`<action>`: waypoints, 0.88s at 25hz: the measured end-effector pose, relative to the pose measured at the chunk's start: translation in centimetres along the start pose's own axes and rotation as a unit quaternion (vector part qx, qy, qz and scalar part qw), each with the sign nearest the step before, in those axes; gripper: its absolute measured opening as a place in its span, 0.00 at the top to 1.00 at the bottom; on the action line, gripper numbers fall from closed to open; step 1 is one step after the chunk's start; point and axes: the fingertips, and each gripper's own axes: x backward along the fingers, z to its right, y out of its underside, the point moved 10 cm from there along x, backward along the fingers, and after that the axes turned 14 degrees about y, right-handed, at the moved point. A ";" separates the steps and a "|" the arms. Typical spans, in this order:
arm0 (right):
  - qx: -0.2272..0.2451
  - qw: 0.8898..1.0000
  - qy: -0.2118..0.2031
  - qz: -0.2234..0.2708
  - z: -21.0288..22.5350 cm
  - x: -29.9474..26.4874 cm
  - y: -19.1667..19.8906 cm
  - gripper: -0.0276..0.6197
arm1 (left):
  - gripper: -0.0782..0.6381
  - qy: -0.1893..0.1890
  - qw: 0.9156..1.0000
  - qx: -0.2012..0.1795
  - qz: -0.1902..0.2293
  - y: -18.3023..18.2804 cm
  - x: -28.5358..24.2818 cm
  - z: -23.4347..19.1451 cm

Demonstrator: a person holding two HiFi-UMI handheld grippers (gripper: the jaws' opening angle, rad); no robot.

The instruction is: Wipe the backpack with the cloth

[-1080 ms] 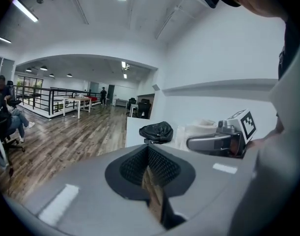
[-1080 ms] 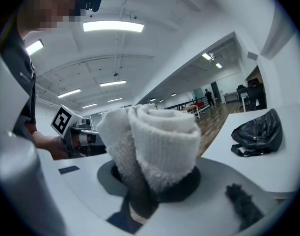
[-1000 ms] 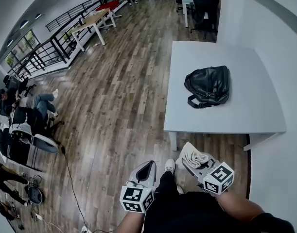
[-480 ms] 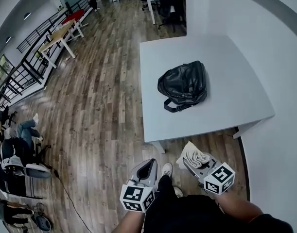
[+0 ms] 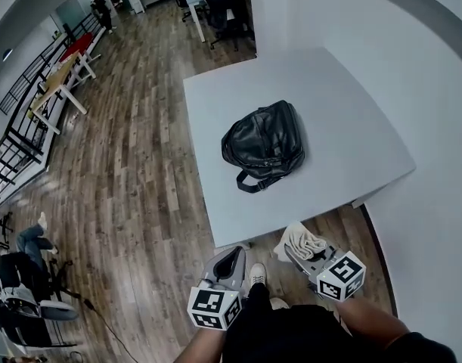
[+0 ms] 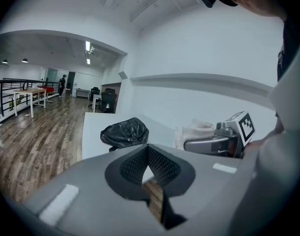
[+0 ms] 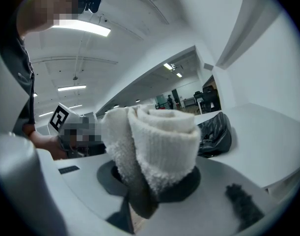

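The right gripper [image 7: 152, 186] clamps a rolled cloth [image 7: 154, 141]; the left gripper [image 6: 149, 168] is closed on nothing. The backpack [image 5: 262, 144] lies on the table [image 5: 351, 127], well ahead of both. Best to press the cloth flat on it while the left steadies it. The backpack looks closed, its contents unseen

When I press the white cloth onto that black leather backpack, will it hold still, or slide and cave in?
The black leather backpack looks slumped and creased, so it will probably give under pressure. It lies unheld on the smooth white table, so a sideways wipe may slide it. Its loose strap could snag.
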 end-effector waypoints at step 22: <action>0.003 0.990 0.135 0.030 2.2 -4.9 -5.3 0.82 | 0.88 0.137 0.990 -0.039 -0.004 -6.1 -7.2 -8.7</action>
